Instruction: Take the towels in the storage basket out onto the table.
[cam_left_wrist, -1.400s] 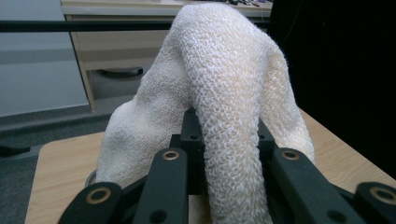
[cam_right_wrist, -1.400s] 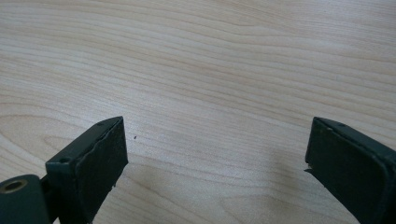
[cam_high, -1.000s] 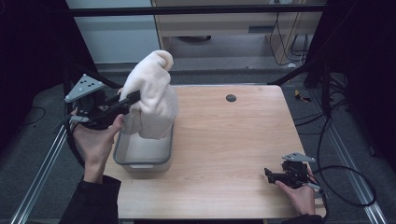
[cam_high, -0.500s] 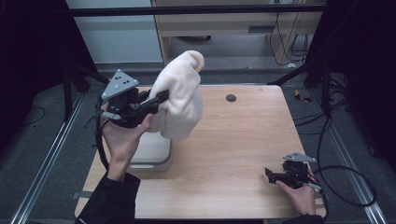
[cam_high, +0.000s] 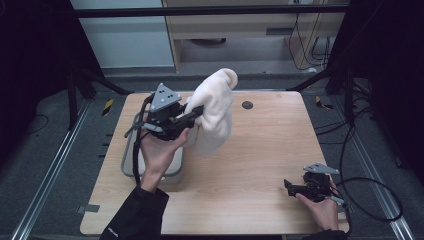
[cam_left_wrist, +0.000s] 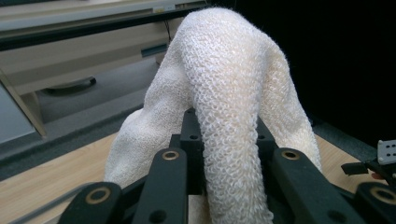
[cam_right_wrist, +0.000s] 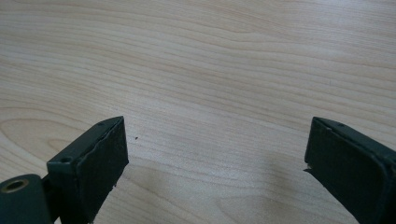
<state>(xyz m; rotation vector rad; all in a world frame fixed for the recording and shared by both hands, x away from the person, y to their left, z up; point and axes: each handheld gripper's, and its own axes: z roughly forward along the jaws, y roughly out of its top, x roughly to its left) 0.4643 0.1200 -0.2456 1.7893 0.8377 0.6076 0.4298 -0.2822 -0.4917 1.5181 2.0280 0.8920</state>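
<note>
A cream towel hangs in the air above the table, draped over the jaws of my left gripper, which is shut on it. From the left gripper view the towel folds over the jaw tips and hides them. A grey bin sits on the table's left side, behind and below my left hand. My right gripper rests low near the table's front right corner, held by a hand. Its jaws stand wide apart in the right gripper view, with bare wood between them.
The wooden table has a small black round hole near its far edge. Cables trail off the right side. A shelf unit stands behind the table, and metal rails run along the floor at left.
My left gripper has carried the towel up out of the bin and to the right, toward the table's middle. The right gripper has stayed still.
</note>
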